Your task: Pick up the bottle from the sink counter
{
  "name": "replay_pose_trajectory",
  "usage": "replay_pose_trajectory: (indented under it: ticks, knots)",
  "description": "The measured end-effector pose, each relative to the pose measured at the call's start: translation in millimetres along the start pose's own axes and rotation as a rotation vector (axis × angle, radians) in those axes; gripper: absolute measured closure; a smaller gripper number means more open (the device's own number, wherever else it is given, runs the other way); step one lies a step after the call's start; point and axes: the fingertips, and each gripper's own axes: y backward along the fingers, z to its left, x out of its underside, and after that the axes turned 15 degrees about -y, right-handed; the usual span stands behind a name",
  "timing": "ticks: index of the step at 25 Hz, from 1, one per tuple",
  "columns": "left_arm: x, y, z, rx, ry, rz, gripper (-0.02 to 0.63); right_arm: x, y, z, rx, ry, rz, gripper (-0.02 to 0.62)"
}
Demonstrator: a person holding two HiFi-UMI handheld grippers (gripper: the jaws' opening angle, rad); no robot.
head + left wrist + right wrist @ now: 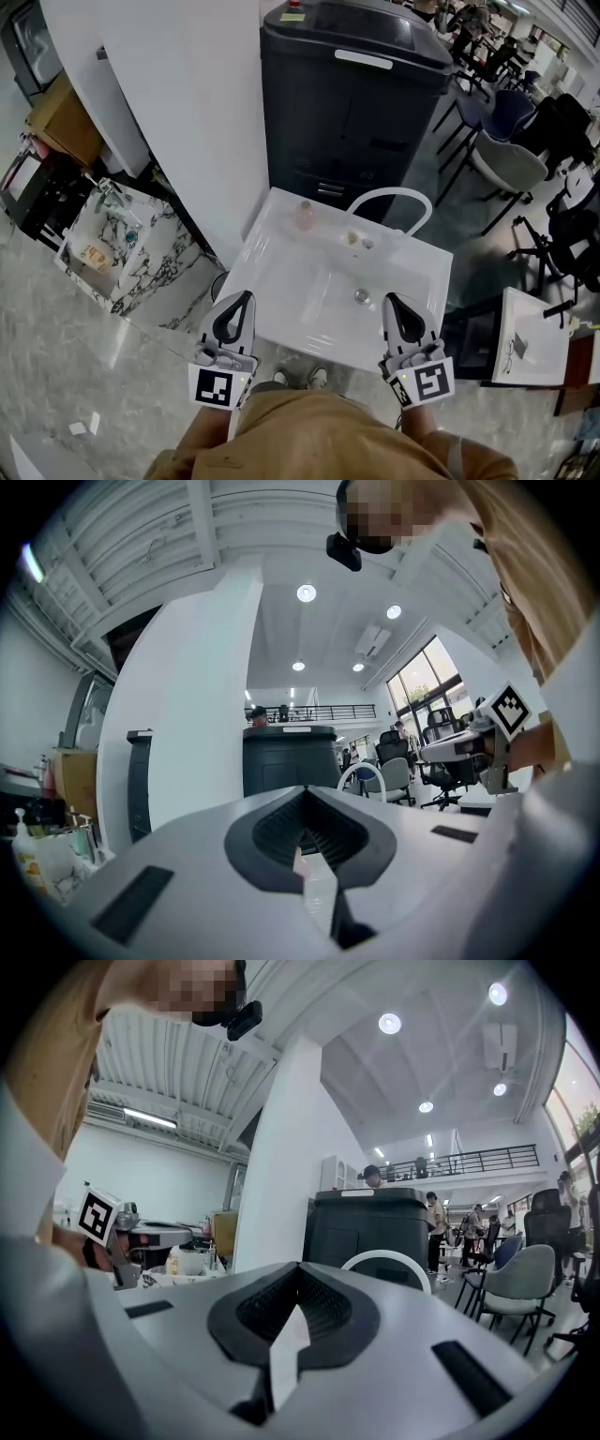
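Note:
A small pinkish bottle (305, 216) stands upright at the back left of the white sink counter (281, 291), left of the arched white faucet (391, 201). My left gripper (234, 316) hovers at the counter's near left edge, pointing level towards the back, jaws shut and empty. My right gripper (402, 319) is held at the near right edge, also shut with nothing in it. The bottle is well ahead of both. In the left gripper view the left gripper (302, 795) shows closed jaws. The right gripper (298, 1270) looks the same in its own view.
A tall dark cabinet (356, 103) stands behind the sink, with a white pillar (178, 112) to its left. A marble-topped counter (141, 272) with small items is at the left. Office chairs (511, 159) and a small white table (530, 337) are on the right. Small items (356, 239) lie by the faucet.

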Motion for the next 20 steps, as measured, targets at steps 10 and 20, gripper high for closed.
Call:
replay_pose_trajectory:
  ticks: [10, 20]
  knots:
    - [15.2, -34.6, -5.8, 0.017, -0.014, 0.03, 0.603, 6.7, -8.4, -10.3, -0.003, -0.02, 0.018, 0.596]
    - [32.7, -64.6, -8.3, 0.032, -0.01, 0.047, 0.603, 18.7, -13.9, -17.5, 0.004, -0.043, 0.046, 0.597]
